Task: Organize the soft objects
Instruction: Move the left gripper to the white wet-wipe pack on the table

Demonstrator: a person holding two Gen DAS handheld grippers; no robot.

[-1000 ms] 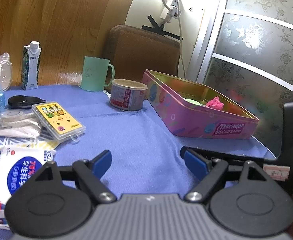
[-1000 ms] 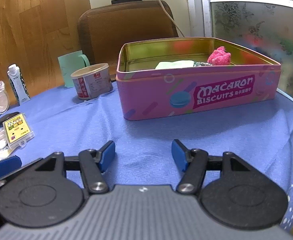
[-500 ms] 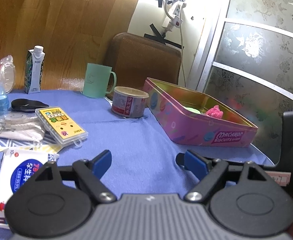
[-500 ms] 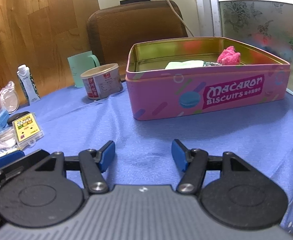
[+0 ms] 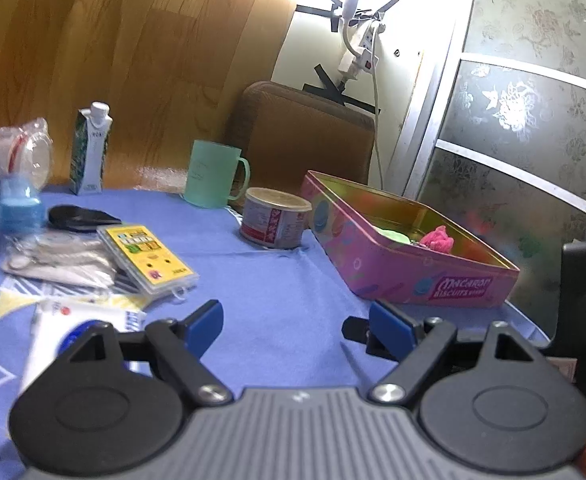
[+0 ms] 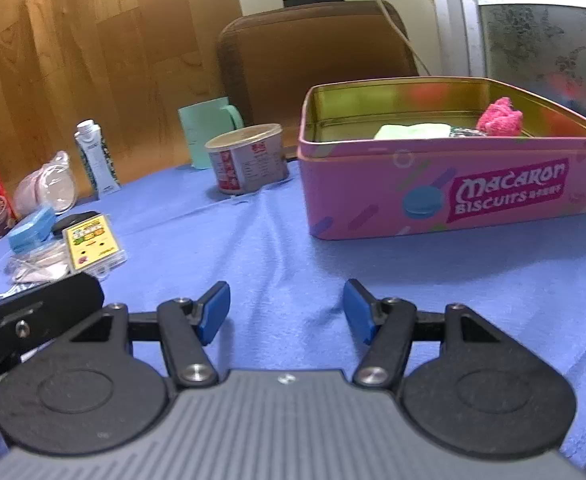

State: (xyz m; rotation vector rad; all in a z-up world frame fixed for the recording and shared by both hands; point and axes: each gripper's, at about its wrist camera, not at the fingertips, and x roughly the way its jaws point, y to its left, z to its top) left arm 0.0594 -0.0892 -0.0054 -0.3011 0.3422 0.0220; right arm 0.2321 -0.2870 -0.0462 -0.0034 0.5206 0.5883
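A pink macaron biscuit tin stands open on the blue tablecloth; it also shows in the left wrist view. Inside lie a pink fuzzy soft object, also in the left wrist view, a pale green soft pad and a dark item partly hidden by the rim. My left gripper is open and empty above the cloth, left of the tin. My right gripper is open and empty, in front of the tin.
A can, a mint green mug, a small carton, a yellow card case, a white packet, a blue block and plastic bags lie at the left. A brown chair stands behind the table.
Both grippers have risen and pulled back a little from the tin; the views tilt up. Both stay open and empty. Nothing on the table has moved.
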